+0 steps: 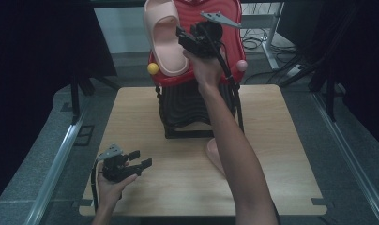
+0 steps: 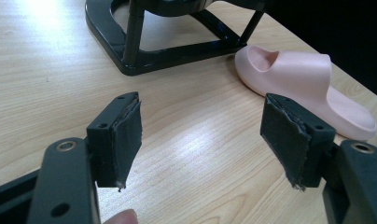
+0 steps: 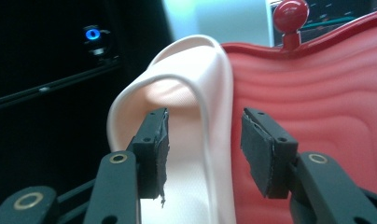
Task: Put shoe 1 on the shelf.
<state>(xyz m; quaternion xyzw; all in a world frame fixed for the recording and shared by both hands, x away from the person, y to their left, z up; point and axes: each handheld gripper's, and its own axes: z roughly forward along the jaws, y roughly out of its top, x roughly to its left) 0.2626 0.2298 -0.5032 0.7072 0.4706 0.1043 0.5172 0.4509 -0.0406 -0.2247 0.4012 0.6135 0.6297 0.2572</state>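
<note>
The right gripper [image 3: 203, 149] is spread around the pink slipper's [image 3: 186, 154] edge on the red rack [image 3: 317, 93]. The left gripper [image 2: 200, 140] is spread wide over the table [image 2: 46, 84]

High view: I look down and forward over the table [image 1: 281, 140]
Left gripper view: low, close to tabletop; shares slipper [image 2: 308, 88] at 2 o'clock
Right gripper view: tight on rack [image 3: 317, 93]

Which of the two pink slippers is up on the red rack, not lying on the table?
The slipper at the right gripper, leaning on the red rack. The other slipper lies flat on the table.
</note>
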